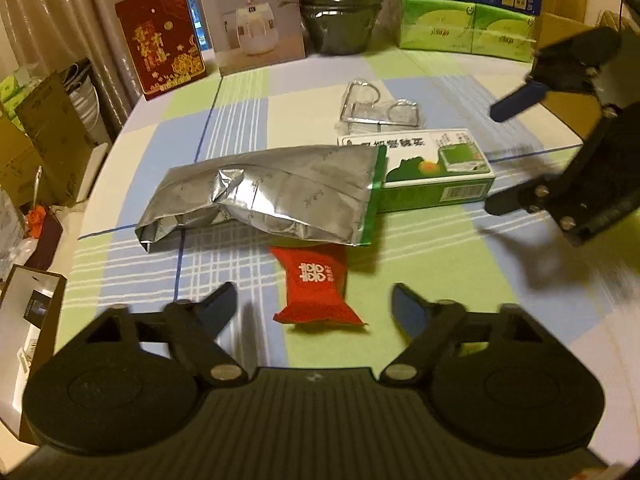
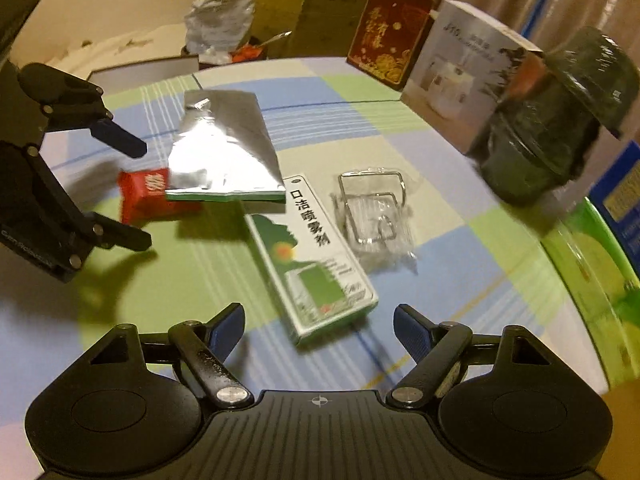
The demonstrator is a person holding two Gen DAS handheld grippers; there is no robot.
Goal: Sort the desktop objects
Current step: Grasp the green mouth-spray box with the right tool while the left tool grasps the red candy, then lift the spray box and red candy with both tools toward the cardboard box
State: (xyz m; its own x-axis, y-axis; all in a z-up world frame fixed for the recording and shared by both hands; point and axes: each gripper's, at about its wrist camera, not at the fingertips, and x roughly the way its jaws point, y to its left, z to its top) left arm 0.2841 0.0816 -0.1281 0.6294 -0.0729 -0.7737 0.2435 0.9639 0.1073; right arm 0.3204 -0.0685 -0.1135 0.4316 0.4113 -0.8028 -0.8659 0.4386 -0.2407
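- Left gripper [image 1: 314, 304] jaws spread wide, holding nothing, low over the red candy packet [image 1: 318, 290].
- Right gripper [image 2: 318, 328] jaws wide apart, empty, just before the green spray box [image 2: 310, 258].
- Silver foil pouch [image 1: 260, 196] mid-table, overlapping the box end and the candy.
- Clear-bagged wire hook [image 2: 374, 216] beside the box.
- Checked tablecloth [image 1: 420, 300].

The crinkled silver foil pouch [image 1: 264, 196] covers one end of the green-and-white cardboard spray box [image 1: 436, 172] and, in the right wrist view, a corner of the red wrapped candy [image 2: 150, 196]. The dark plastic-wrapped pot [image 2: 552, 120] is motion-blurred, and the green tissue packs [image 2: 592, 260] are blurred and cut by the edge.
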